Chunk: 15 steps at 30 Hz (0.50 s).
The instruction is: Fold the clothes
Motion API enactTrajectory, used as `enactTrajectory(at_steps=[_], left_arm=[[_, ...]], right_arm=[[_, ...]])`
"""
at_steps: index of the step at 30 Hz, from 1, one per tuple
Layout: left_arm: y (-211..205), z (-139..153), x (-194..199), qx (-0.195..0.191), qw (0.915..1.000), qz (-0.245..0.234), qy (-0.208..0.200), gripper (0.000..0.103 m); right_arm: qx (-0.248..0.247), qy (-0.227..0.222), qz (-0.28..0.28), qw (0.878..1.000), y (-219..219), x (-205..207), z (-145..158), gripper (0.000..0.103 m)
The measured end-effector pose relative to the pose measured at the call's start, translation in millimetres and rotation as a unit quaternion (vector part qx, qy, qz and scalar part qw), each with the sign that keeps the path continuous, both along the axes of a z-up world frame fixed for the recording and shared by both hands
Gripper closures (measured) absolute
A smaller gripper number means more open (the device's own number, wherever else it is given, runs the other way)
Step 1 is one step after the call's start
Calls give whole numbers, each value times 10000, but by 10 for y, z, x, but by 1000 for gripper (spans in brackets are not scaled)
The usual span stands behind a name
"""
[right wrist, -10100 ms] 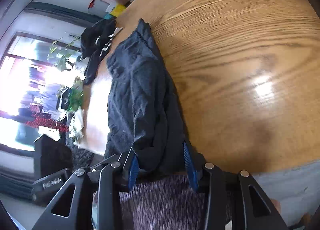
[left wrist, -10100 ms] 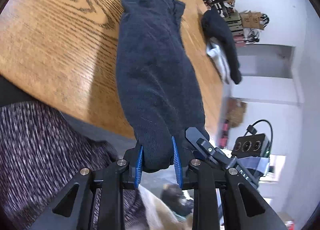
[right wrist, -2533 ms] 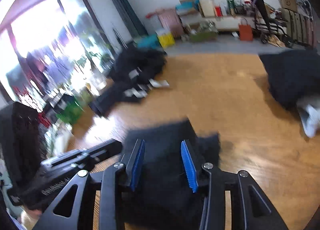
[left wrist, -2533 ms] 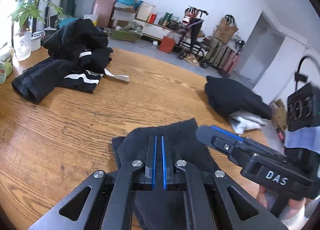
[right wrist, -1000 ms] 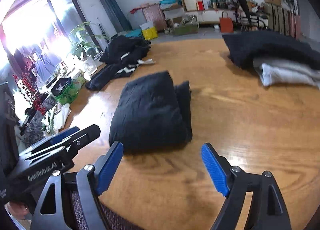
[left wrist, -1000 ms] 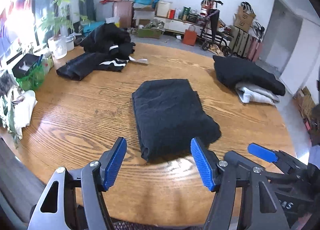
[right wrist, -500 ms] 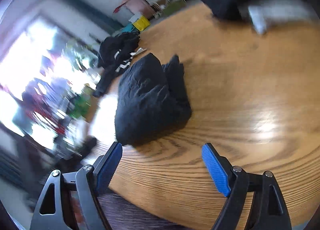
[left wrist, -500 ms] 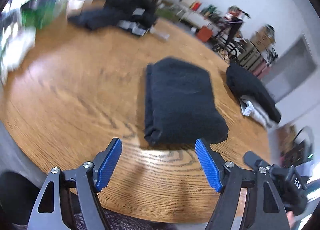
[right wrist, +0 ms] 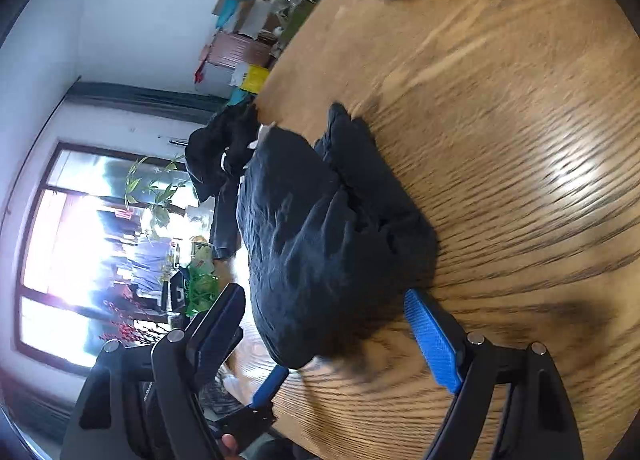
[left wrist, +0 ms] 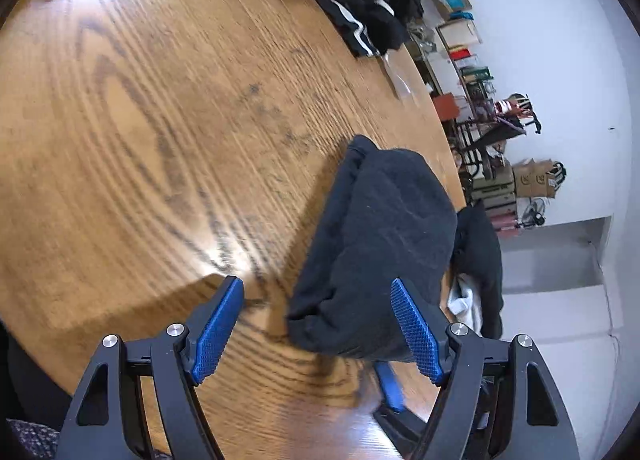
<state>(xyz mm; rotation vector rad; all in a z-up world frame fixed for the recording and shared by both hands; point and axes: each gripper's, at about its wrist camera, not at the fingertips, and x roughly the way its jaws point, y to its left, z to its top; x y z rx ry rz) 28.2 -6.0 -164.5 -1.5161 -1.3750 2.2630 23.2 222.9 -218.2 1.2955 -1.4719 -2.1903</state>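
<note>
Black folded garment point(left wrist: 380, 244) on a round wooden table point(left wrist: 140, 120), two grippers spread wide at its near end.

One folded bundle lies near the table's front edge. The left gripper point(left wrist: 318, 330) stands with jaws wide apart: its right blue pad overlaps the bundle's near corner in the view, whether touching I cannot tell, and its left pad hangs over bare wood. The right gripper point(right wrist: 334, 334) is likewise spread, the bundle's near end between its pads, neither pressing. Two other heaps share the table: one loose pile of dark clothes point(left wrist: 360, 0) with white stripes at the far side, and one stack point(left wrist: 478, 268) of a dark piece over a white one.
</note>
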Motion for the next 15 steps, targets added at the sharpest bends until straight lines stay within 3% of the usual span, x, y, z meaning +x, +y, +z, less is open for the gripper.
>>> enactTrajectory(at_steps=[2, 6, 8, 12, 15], left_arm=[[10, 23, -43, -112, 9999, -32, 19, 26], [77, 140, -83, -907, 9956, -181, 172, 26], [150, 260, -73, -1599, 9859, -312, 388, 26], [278, 423, 1, -2764, 9548, -679, 859, 26], [283, 430, 33, -2937, 9490, -733, 882, 26]], right_arm=[[-93, -100, -96, 9999, -29, -27, -61, 18], [205, -69, -104, 9997, -81, -79, -24, 19], [437, -63, 10, 9990, -113, -109, 17, 19], [1025, -30, 409, 9939, -192, -140, 98, 19], [1024, -75, 389, 9939, -158, -158, 102, 19]])
